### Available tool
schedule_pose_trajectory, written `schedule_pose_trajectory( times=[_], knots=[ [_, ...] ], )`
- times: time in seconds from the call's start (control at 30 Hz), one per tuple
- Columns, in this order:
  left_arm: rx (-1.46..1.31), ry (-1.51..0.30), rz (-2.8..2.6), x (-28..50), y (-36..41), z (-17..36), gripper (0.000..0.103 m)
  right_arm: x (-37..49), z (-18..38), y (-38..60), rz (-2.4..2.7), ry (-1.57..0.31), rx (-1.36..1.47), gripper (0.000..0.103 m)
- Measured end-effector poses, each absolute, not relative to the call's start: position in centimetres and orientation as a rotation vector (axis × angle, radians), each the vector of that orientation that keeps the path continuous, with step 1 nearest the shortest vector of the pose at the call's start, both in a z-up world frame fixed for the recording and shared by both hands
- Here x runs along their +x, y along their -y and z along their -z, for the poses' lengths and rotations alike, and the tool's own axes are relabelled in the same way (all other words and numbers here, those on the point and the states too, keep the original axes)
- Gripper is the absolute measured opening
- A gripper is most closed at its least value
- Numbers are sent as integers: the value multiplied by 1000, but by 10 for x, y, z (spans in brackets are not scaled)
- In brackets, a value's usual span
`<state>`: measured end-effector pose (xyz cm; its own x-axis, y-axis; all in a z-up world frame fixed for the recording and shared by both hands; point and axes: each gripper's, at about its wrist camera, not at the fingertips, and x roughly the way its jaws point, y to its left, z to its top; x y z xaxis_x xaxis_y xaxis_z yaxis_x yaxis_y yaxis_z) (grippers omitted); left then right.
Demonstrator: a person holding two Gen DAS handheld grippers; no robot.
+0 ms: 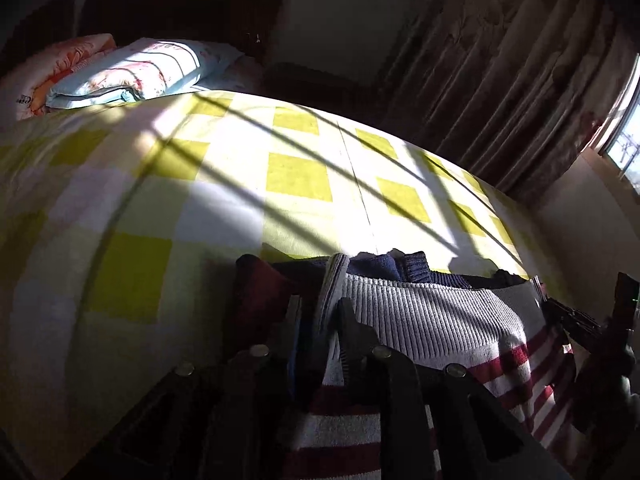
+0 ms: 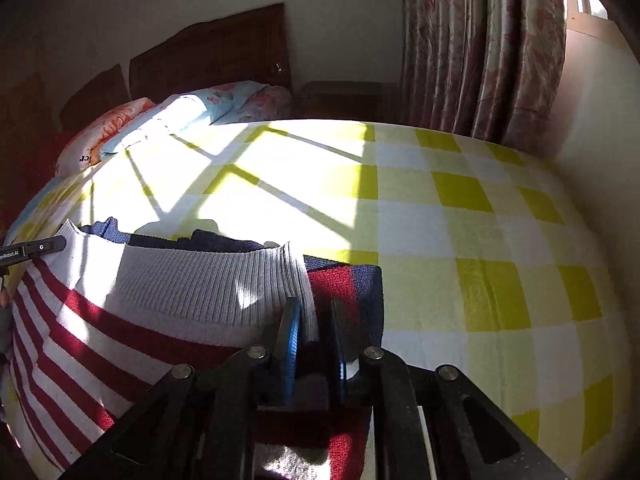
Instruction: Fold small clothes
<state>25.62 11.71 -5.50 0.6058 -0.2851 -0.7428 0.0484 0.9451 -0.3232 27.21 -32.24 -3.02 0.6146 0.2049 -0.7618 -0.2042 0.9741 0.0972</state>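
A knitted sweater (image 2: 180, 288) with a grey-white ribbed hem, red and white stripes and navy parts lies on the bed; it also shows in the left wrist view as the sweater (image 1: 420, 320). My right gripper (image 2: 314, 320) stands slightly open at the hem's right corner. The ribbed edge lies between its blue pads, and a gap shows on the right side. My left gripper (image 1: 320, 320) is shut on the hem's left corner, with a fold of ribbed cloth pinched between its fingers. Its tip, the left gripper (image 2: 36, 249), shows at the far left edge.
The bed sheet (image 2: 460, 220) is checked yellow and white, with sun and window-bar shadows across it. Folded floral quilts (image 1: 132, 72) lie by the dark wooden headboard (image 2: 208, 52). Patterned curtains (image 1: 500, 60) and a window (image 1: 624, 136) stand on the right.
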Motion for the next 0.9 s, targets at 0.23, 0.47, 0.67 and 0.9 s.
schedule_pose_trajectory(
  times=[0.23, 0.47, 0.67, 0.9],
  knots=[
    [-298, -666, 144, 225, -87, 2, 103, 257, -2, 286, -168, -837, -14, 23],
    [-67, -879, 179, 263, -26, 47, 103, 255, 23, 173, -343, -876, -233, 25],
    [-220, -875, 181, 259, -56, 52, 103, 260, 25, 217, -269, -838, -79, 26],
    [-345, -840, 181, 257, -72, 50, 103, 263, 30, 295, -124, -835, 229, 28]
  ],
)
